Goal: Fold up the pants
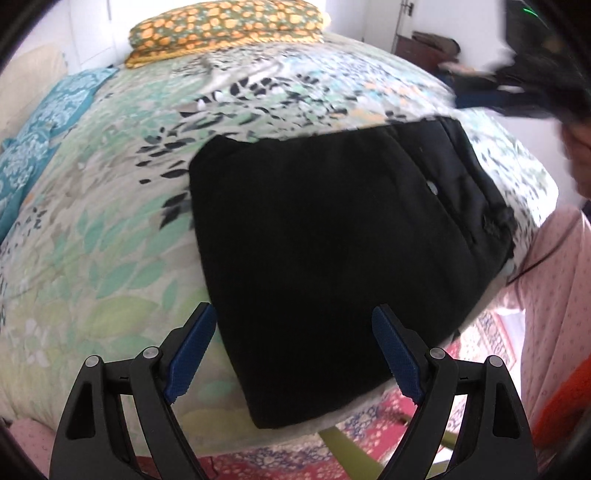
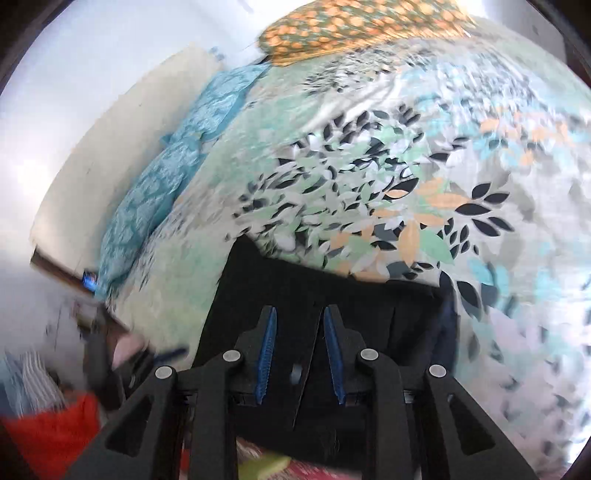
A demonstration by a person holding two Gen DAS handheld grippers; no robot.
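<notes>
Black pants (image 1: 332, 236) lie folded into a flat rectangle near the bed's near edge. A button shows on the waistband side at the right. My left gripper (image 1: 293, 319) is open and empty, held above the near edge of the pants. In the right wrist view my right gripper (image 2: 299, 323) is open with a narrow gap between the jaws and holds nothing. It hovers over the pants (image 2: 332, 295), which lie below its fingers. The right gripper also shows as a blurred dark shape at the upper right of the left wrist view (image 1: 517, 92).
The bed has a leaf-print cover (image 1: 110, 221). An orange floral pillow (image 1: 225, 26) lies at the far end, and a teal cloth (image 1: 40, 147) runs along the left side. A red patterned rug (image 1: 369, 424) shows below the bed edge. A person in pink stands at right (image 1: 554, 295).
</notes>
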